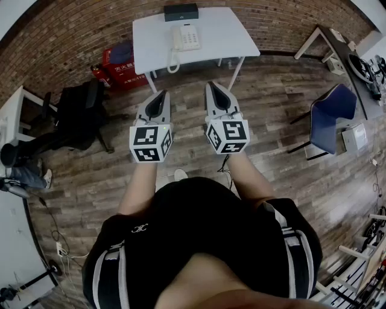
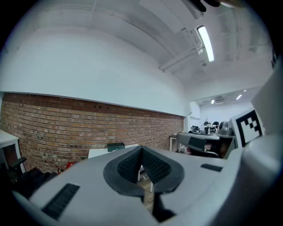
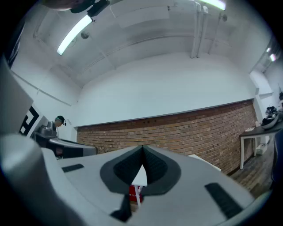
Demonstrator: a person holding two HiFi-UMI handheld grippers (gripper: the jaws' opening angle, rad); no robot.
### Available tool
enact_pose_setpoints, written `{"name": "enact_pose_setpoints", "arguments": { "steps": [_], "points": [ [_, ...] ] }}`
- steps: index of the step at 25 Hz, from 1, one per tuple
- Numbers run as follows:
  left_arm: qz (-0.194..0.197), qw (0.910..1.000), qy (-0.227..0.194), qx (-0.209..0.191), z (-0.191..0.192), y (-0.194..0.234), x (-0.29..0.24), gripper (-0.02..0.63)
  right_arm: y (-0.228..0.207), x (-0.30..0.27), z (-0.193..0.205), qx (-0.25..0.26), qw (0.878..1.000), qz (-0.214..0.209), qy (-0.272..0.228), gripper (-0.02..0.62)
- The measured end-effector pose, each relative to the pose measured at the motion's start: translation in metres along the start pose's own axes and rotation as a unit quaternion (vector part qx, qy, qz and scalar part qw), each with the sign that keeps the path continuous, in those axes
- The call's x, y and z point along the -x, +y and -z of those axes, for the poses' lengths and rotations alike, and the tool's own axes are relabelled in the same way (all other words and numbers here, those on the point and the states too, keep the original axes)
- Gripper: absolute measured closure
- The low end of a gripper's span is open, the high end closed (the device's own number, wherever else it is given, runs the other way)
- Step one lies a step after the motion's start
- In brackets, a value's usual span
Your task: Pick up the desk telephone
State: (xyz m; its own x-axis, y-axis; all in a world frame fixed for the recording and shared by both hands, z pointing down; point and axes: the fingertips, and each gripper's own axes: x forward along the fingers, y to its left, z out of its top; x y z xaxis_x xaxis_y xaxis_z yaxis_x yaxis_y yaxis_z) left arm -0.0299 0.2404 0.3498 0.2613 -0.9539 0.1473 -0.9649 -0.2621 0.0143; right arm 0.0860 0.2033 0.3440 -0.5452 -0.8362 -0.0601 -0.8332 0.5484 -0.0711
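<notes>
The white desk telephone [image 1: 186,37] sits on a small white table [image 1: 229,36] against the brick wall, its coiled cord hanging over the table's front edge. A black box [image 1: 181,11] lies behind it. My left gripper [image 1: 163,93] and right gripper [image 1: 211,85] are held side by side over the wooden floor, well short of the table, both pointing at it. Both are shut with nothing between the pads. In the left gripper view the jaws [image 2: 141,151] are closed, with the table top [image 2: 99,152] and box [image 2: 116,146] beyond. The right gripper [image 3: 142,148] is likewise closed.
Red boxes [image 1: 117,65] stand left of the table. A black office chair [image 1: 81,111] is at the left, and a blue chair [image 1: 332,117] and a cluttered desk [image 1: 356,60] at the right. Someone's legs [image 1: 24,172] show at the far left.
</notes>
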Motion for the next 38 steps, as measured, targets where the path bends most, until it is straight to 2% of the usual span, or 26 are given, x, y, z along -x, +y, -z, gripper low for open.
{"name": "enact_pose_setpoints", "arguments": {
  "steps": [4,15,22,30,38],
  "points": [
    [-0.008,0.9999,-0.001,0.008,0.003,0.011,-0.003,0.604,0.007,-0.008,0.005,0.024,1.000,-0.001,0.005,0.597],
    [0.001,1.0000,-0.003,0.009,0.006,0.039,-0.018,0.604,0.012,-0.032,0.007,-0.010,1.000,0.010,-0.004,0.597],
    [0.022,0.9996,-0.006,0.017,0.009,0.059,-0.025,0.604,0.020,-0.048,0.008,-0.001,1.000,0.021,-0.015,0.597],
    [0.024,0.9994,-0.011,0.020,0.009,0.082,-0.029,0.604,0.027,-0.063,0.015,-0.008,1.000,0.027,-0.011,0.597],
    [0.028,0.9991,-0.008,0.031,0.011,0.108,-0.054,0.606,0.027,-0.101,0.023,-0.004,1.000,0.025,-0.013,0.597]
  ]
}}
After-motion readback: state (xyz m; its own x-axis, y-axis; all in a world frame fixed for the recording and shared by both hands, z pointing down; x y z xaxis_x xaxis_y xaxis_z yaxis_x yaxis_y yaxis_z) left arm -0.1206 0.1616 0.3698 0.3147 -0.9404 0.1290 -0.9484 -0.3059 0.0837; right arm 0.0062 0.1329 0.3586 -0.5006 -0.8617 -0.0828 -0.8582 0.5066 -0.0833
